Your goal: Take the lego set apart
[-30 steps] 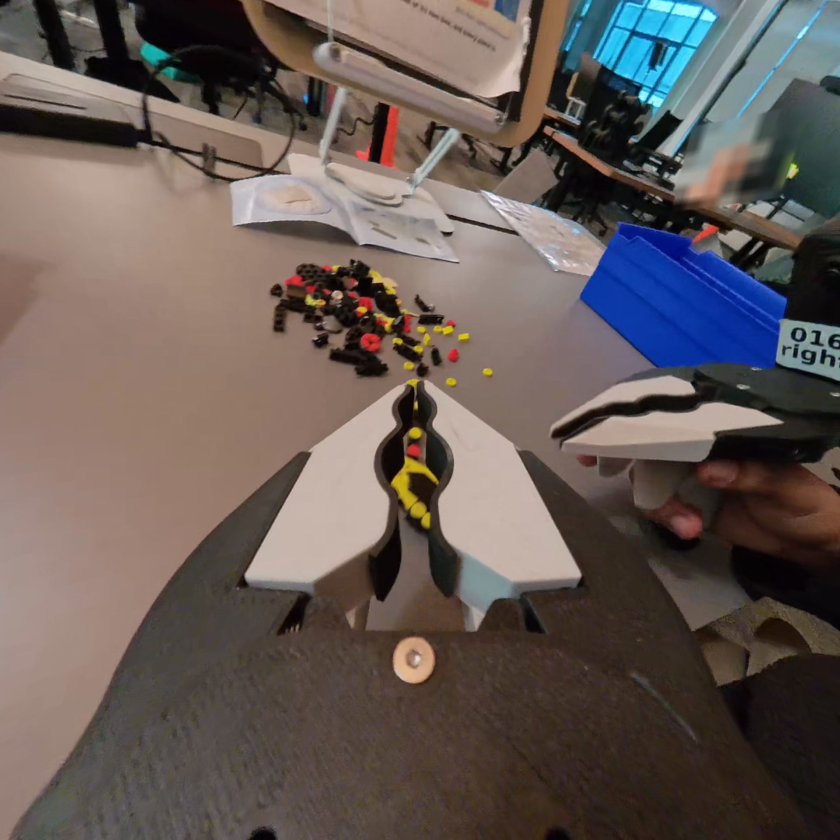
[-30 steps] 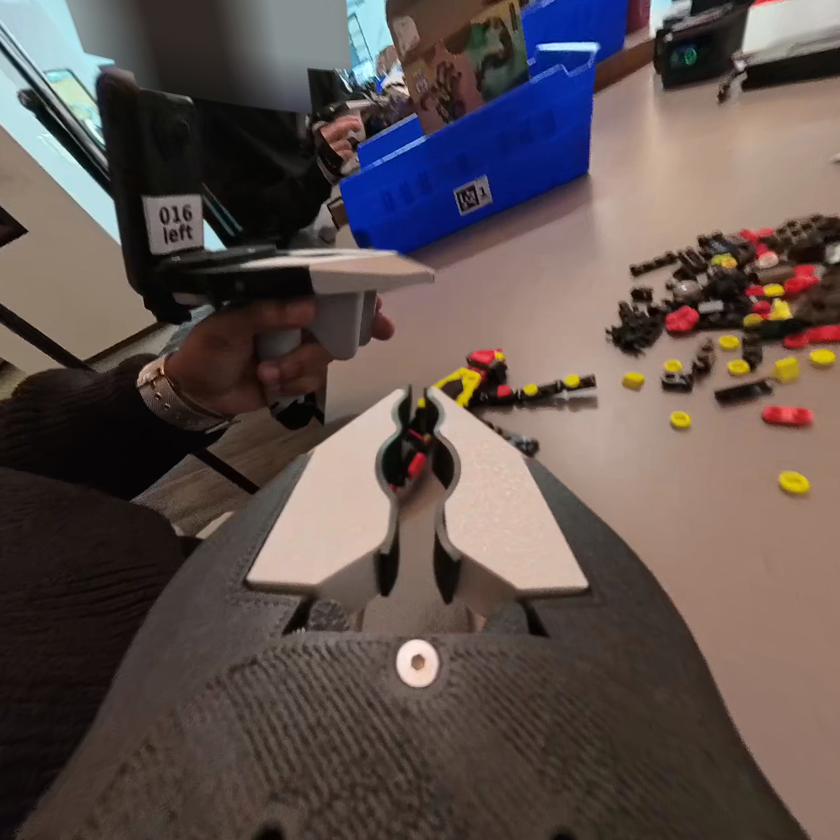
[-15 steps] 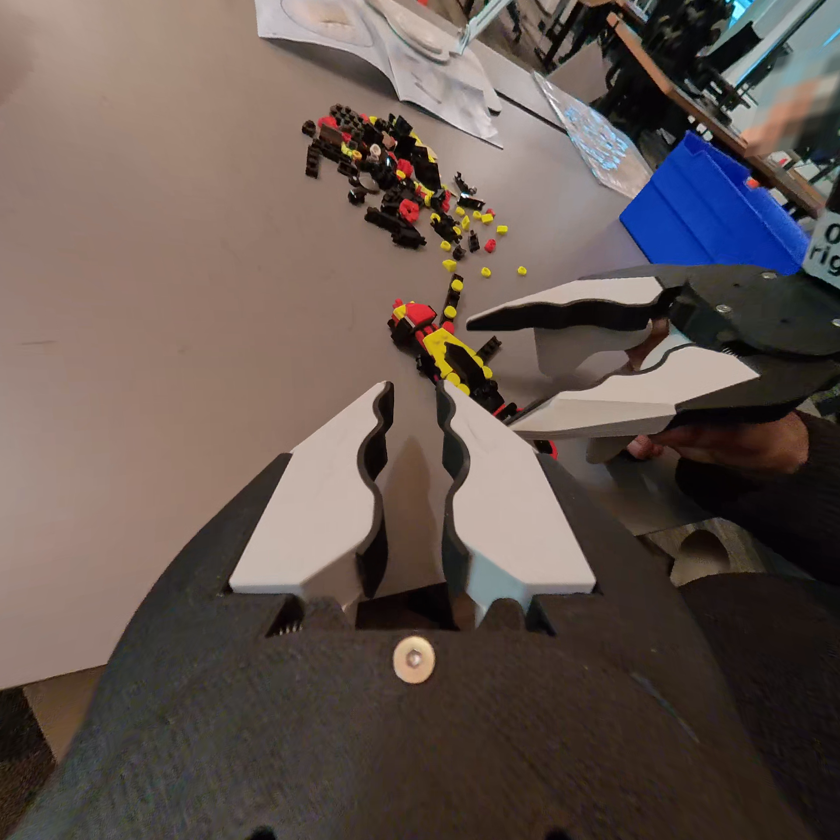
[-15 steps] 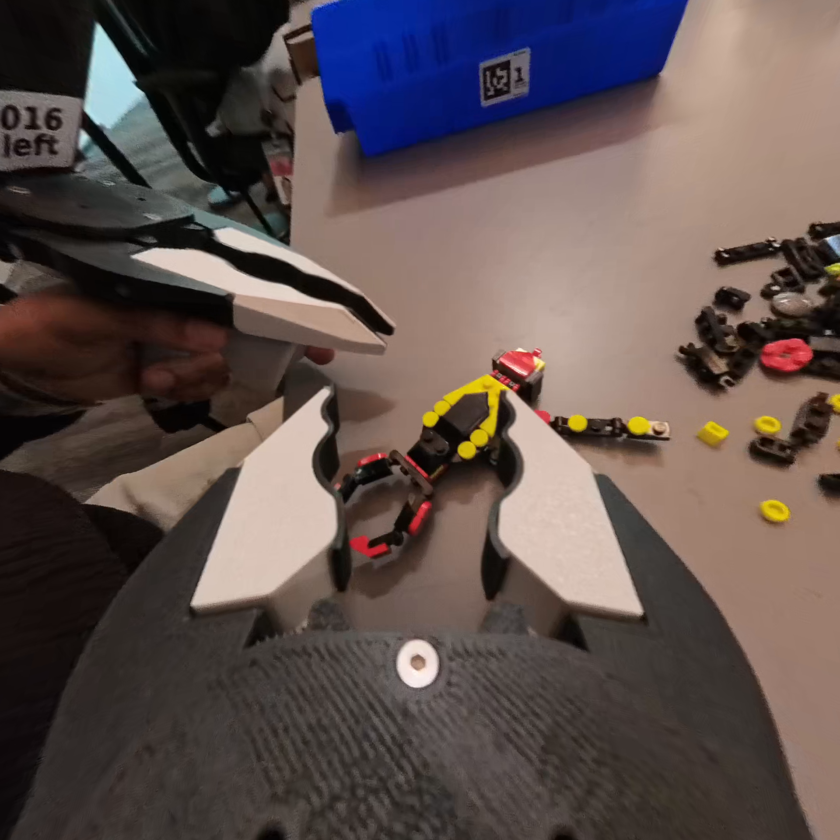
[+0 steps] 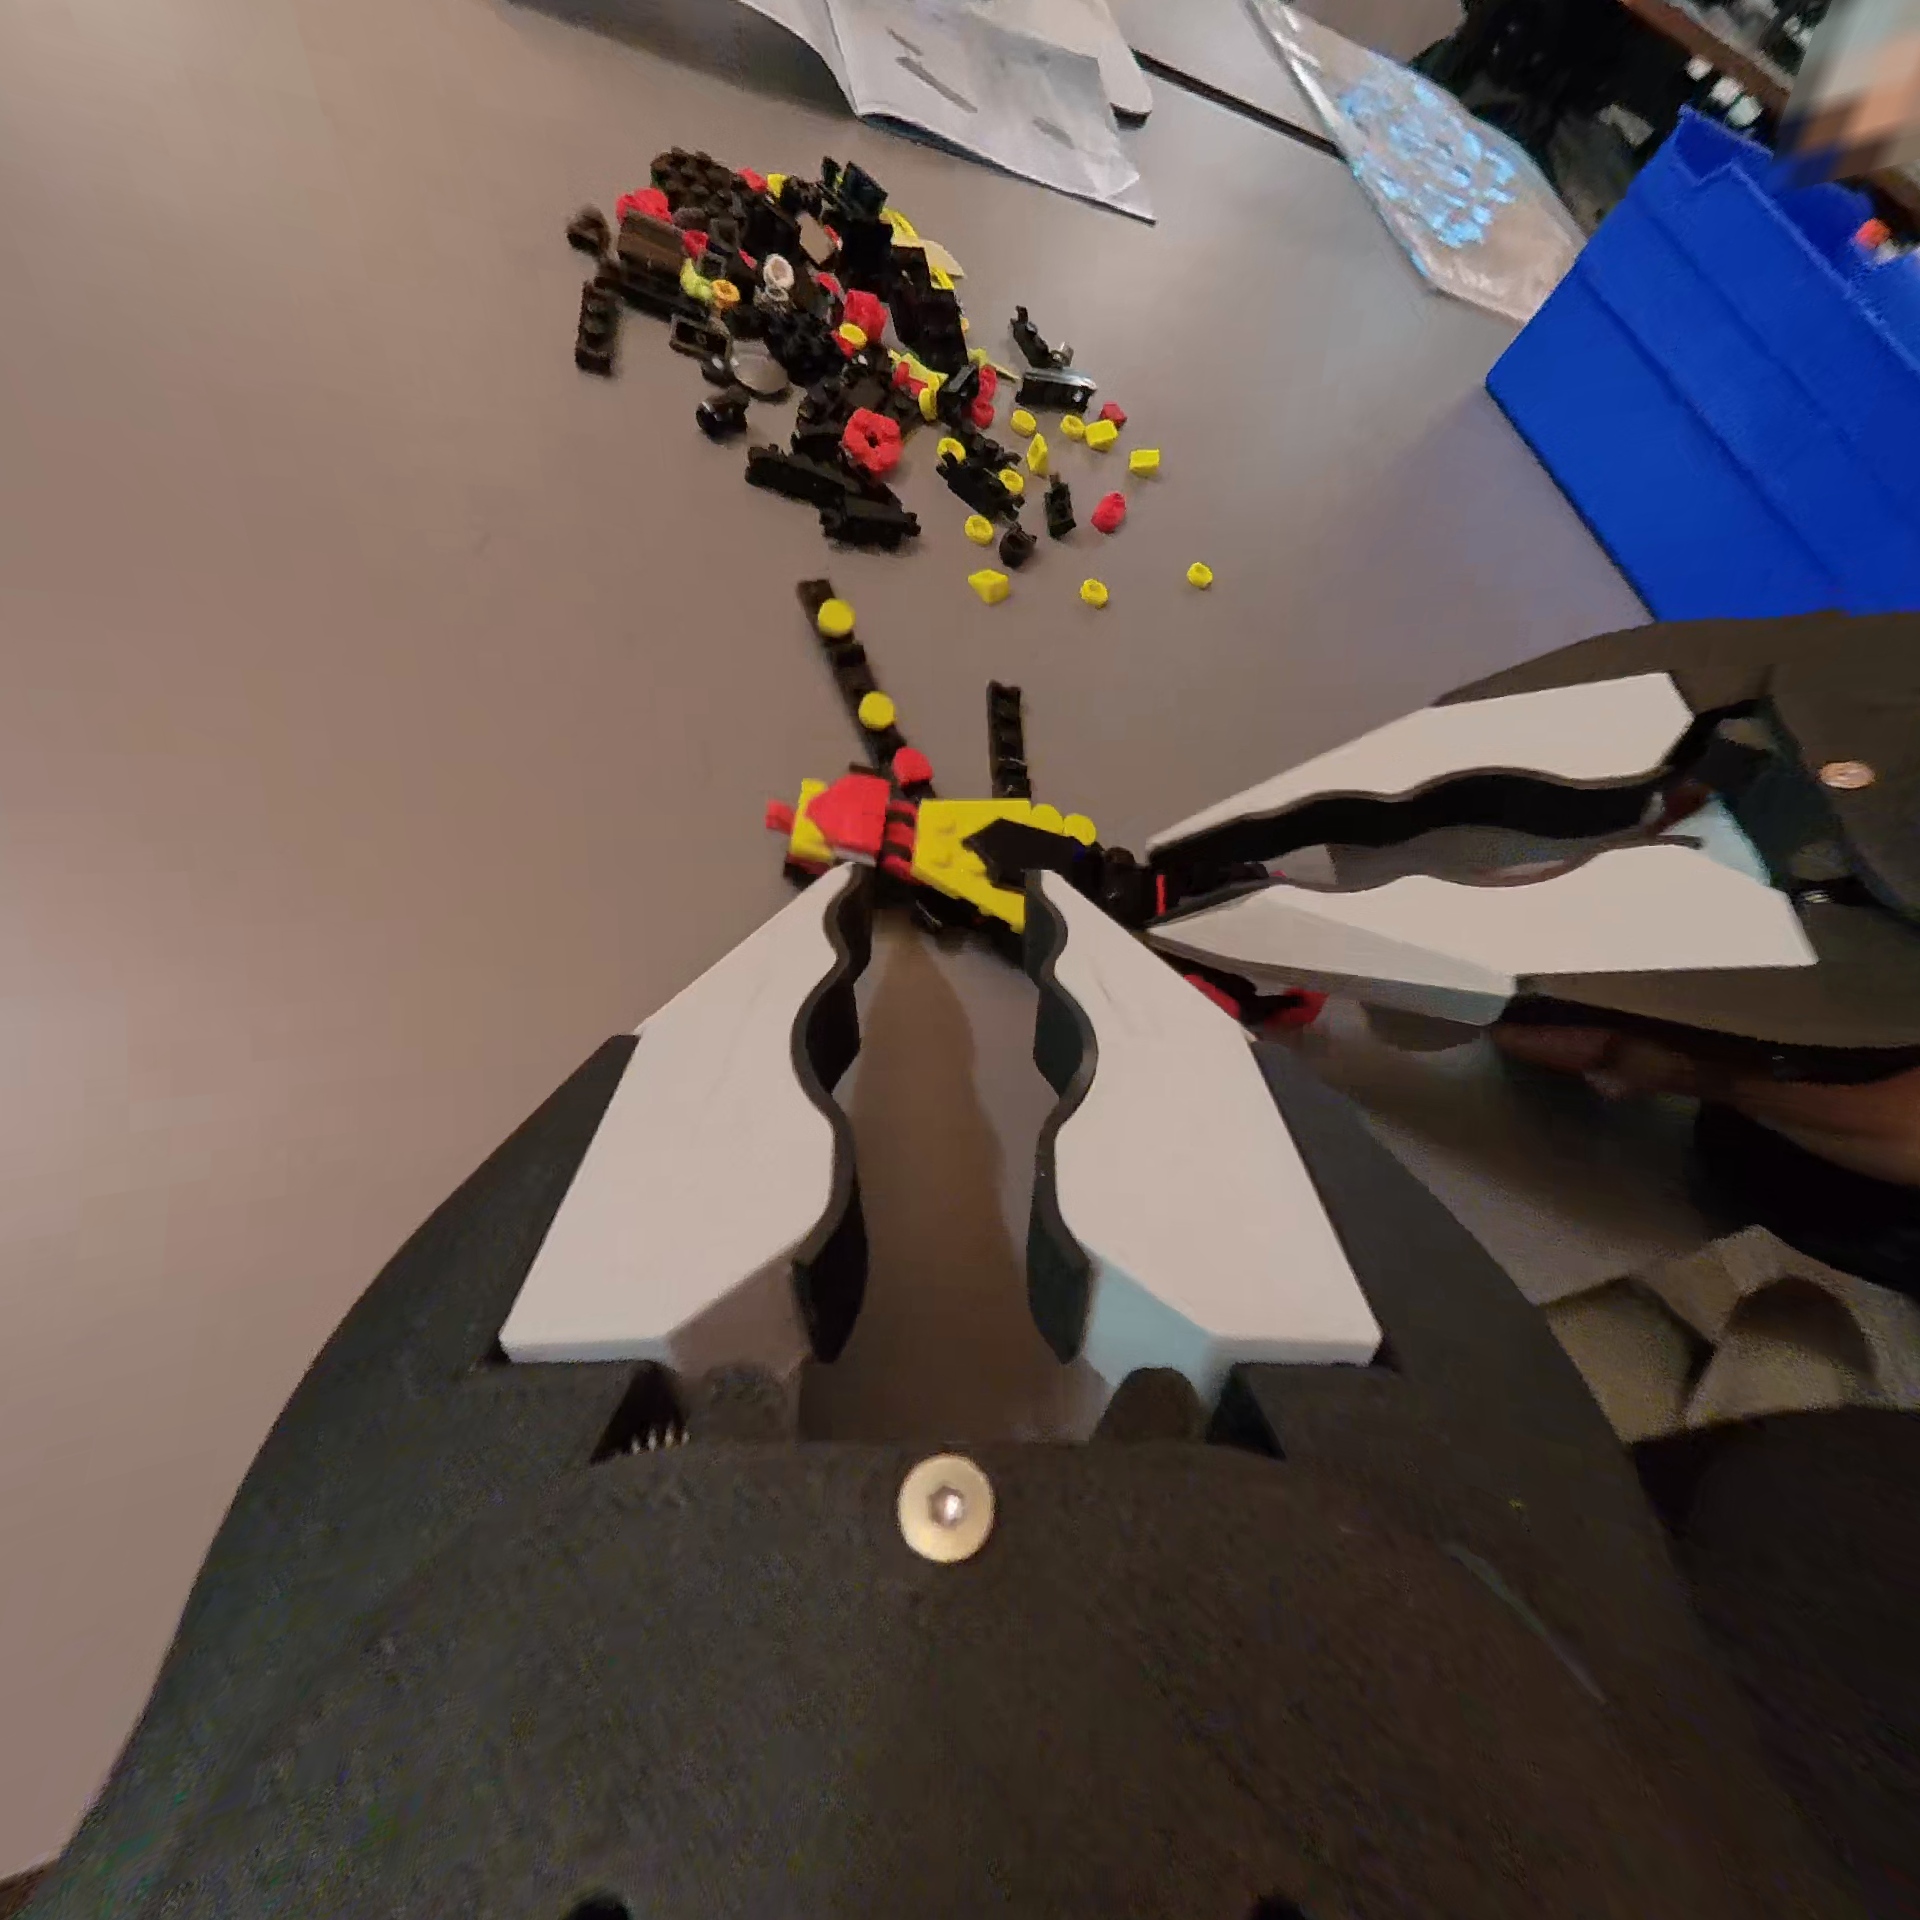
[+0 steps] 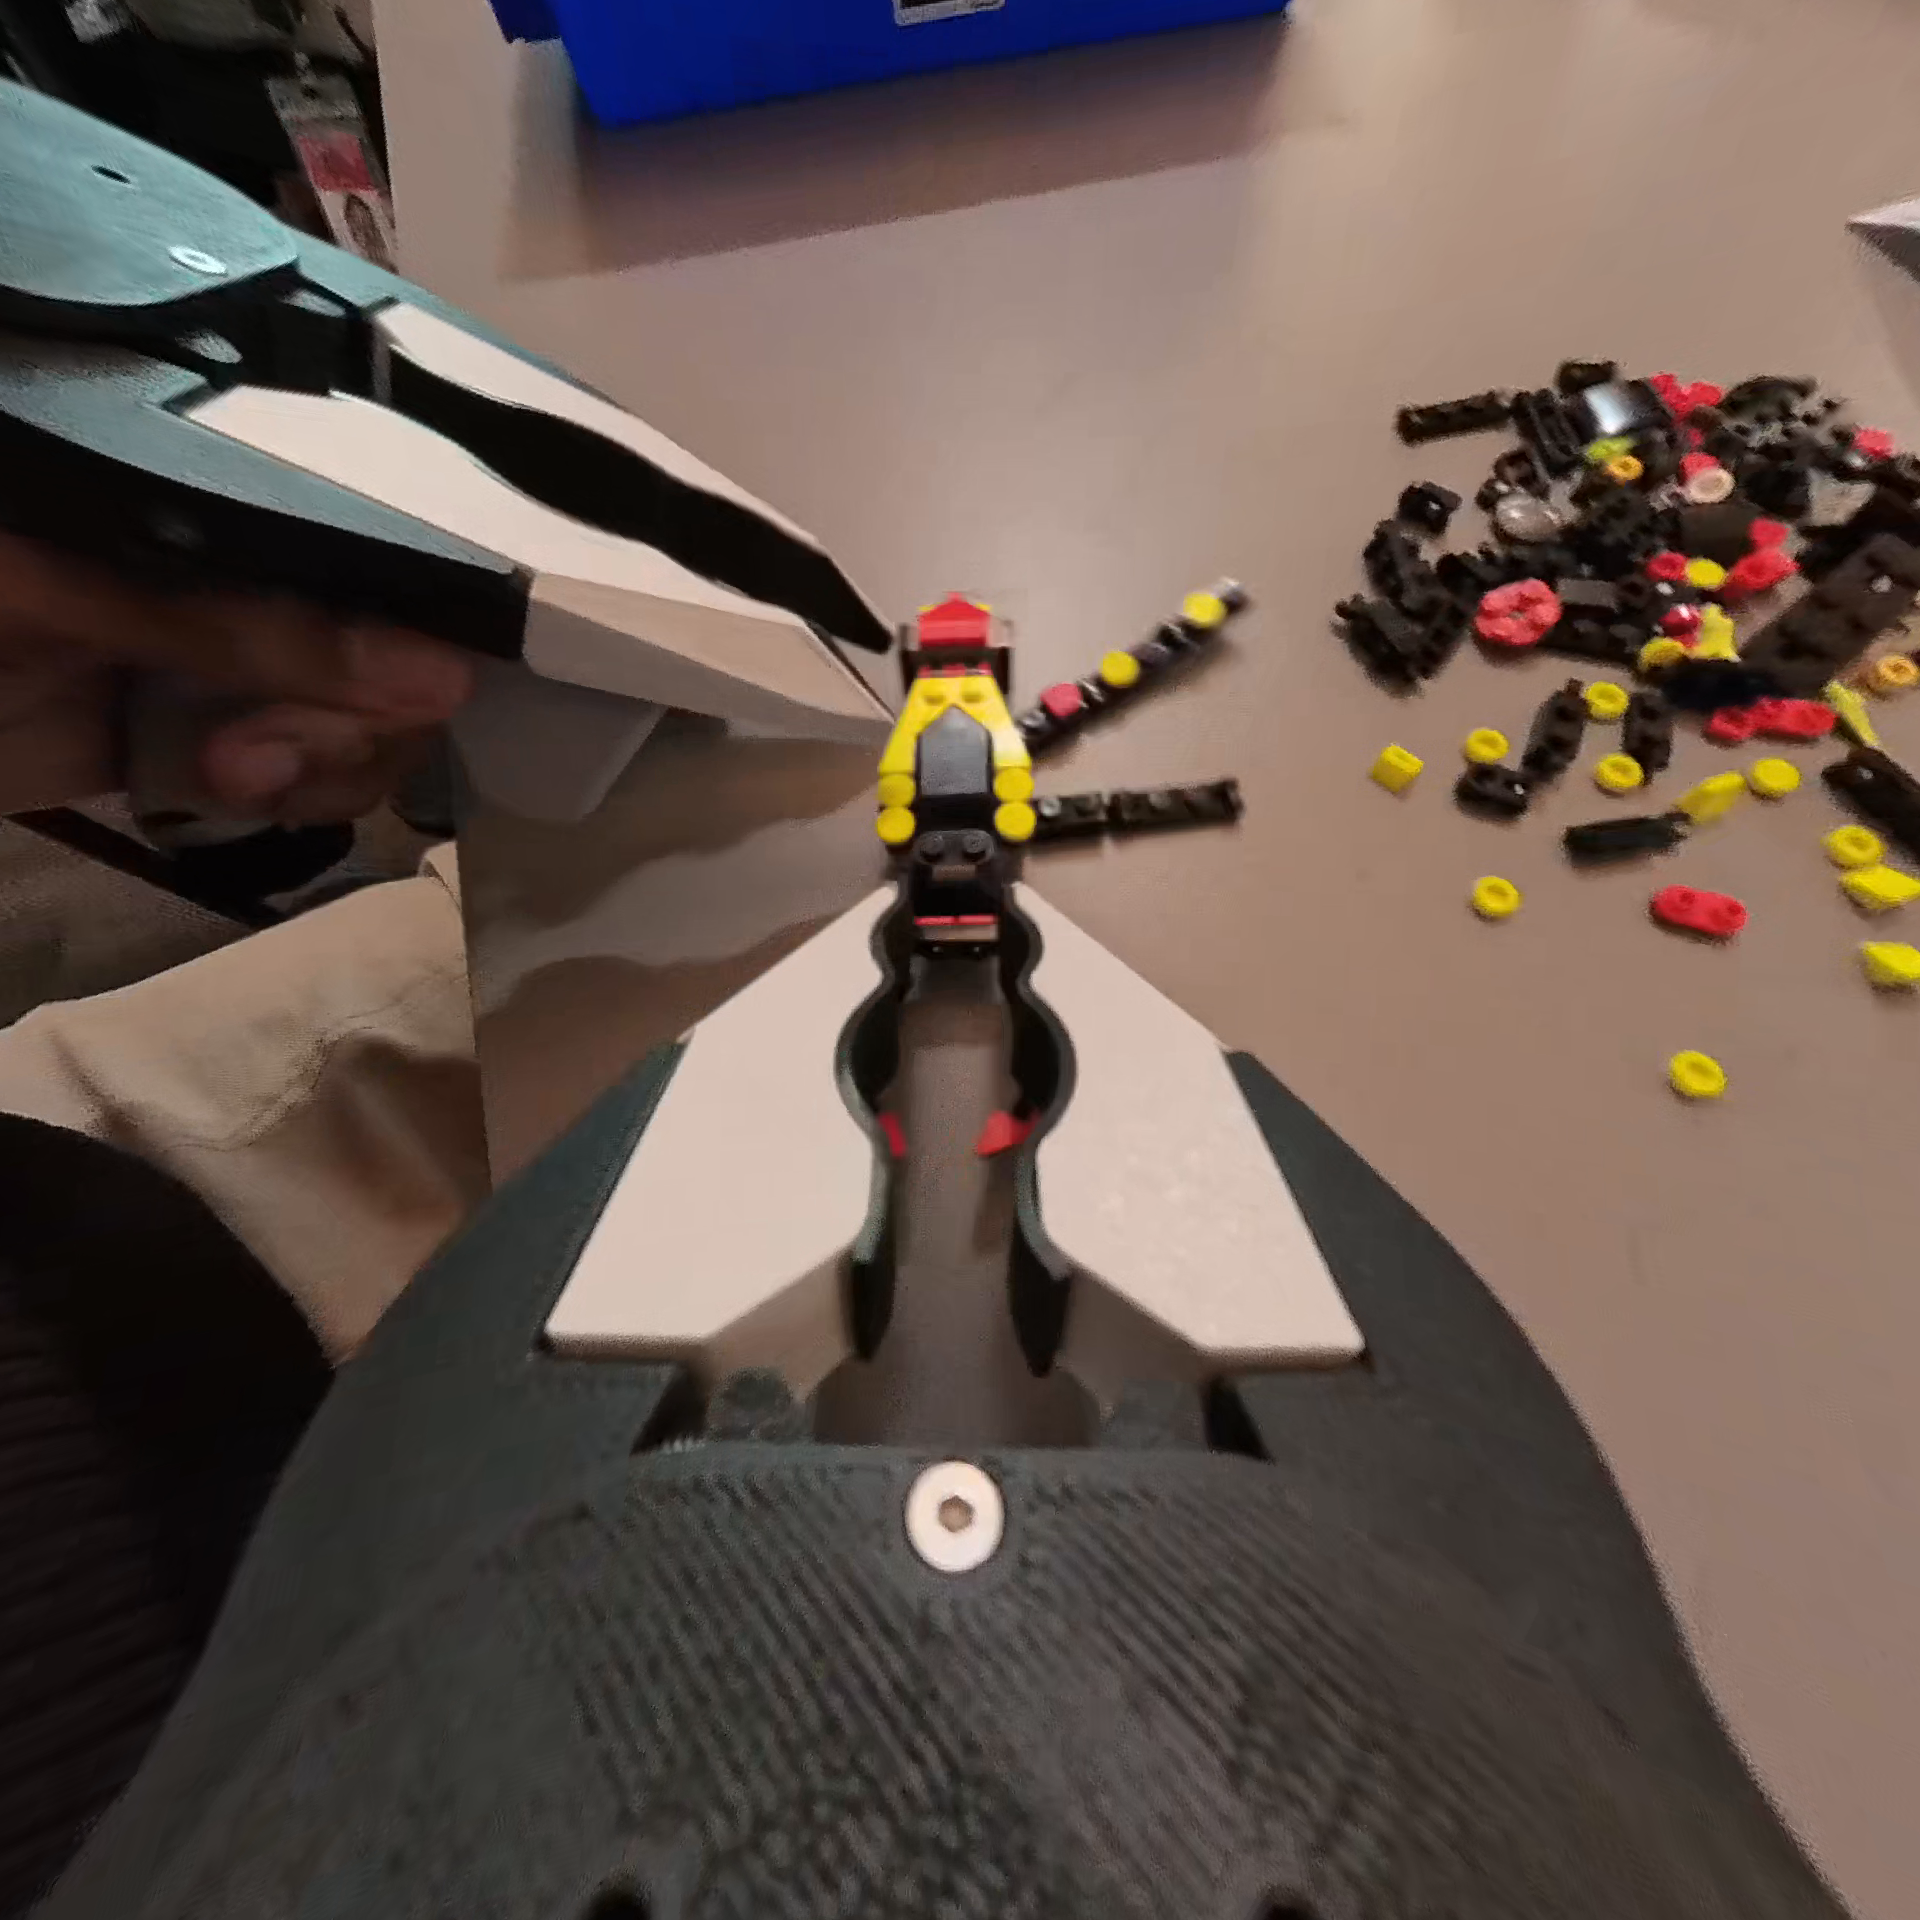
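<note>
Both grippers have dropped onto the lego model [image 6: 951, 748], which lies on the bench [image 5: 312, 727]. From the model's 6 o'clock in the right wrist view, the right gripper [image 6: 951, 925] has narrowed around its black tail, seemingly pinching it. At 9 o'clock, the left gripper [image 5: 948, 894] brackets the yellow body, fingers spread. A pull-apart looks imminent. Blur hides actual contact; the red legs sit half-hidden between the right fingers [image 6: 1122, 1122]. Loose pieces [image 6: 1662, 623] lie at 2 o'clock.

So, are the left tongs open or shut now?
Open. The left tongs show a clear gap between their fingers, and their tips sit on either side of the yellow lego model, not yet pressing it.
</note>
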Motion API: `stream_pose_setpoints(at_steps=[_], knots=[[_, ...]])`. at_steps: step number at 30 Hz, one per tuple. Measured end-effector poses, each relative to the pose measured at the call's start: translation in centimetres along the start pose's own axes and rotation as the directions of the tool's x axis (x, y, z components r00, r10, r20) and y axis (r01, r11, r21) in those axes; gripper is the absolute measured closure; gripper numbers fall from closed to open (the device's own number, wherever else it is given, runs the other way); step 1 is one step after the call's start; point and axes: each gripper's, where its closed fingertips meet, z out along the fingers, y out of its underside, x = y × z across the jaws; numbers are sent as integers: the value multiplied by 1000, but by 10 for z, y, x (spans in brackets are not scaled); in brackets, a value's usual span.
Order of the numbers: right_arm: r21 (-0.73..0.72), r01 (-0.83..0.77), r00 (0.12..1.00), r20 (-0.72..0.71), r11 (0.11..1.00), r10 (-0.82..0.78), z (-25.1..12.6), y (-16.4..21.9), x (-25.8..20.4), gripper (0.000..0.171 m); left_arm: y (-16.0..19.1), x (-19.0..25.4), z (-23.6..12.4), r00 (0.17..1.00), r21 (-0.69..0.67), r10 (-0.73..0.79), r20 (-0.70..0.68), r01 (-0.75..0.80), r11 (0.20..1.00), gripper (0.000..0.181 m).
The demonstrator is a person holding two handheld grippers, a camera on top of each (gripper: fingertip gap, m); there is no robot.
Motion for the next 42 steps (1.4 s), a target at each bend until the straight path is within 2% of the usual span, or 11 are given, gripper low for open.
stream_pose_setpoints(at_steps=[1,5,9,15,19,23,28,30,33,37,42], knots=[[3,-23,1000,-5,1000,23,-4,2,5,157,-4,-1,2,1000,10,20,22,-21,1000,153],[16,-75,997,-31,997,75,-17,9,19,159,-14,-2,9,987,17,127,100,-129,991,144],[4,-96,995,-8,995,97,-24,16,17,159,-9,6,22,973,-39,207,100,-204,978,145],[71,-272,941,227,960,250,-42,9,-11,168,-7,39,41,966,-76,259,-11,-259,963,151],[92,-301,947,149,949,285,-56,18,12,166,11,64,55,951,-181,272,-146,-296,938,164],[118,-354,930,146,928,336,-66,21,23,164,18,86,58,916,-187,323,-238,-369,910,171],[124,-346,937,97,930,336,-71,26,35,162,15,71,59,857,-183,497,-137,-515,837,174],[121,-351,936,86,929,342,-71,27,38,159,12,63,59,842,-180,528,-107,-539,823,165],[86,-332,942,86,939,325,-66,30,34,156,10,63,55,863,-160,479,-162,-501,850,169],[24,-235,971,47,972,234,-58,36,25,154,1,60,47,917,-134,312,-249,-351,927,170],[-6,-112,994,15,994,112,-52,38,12,153,-23,44,38,952,-64,170,-254,-192,979,167]])
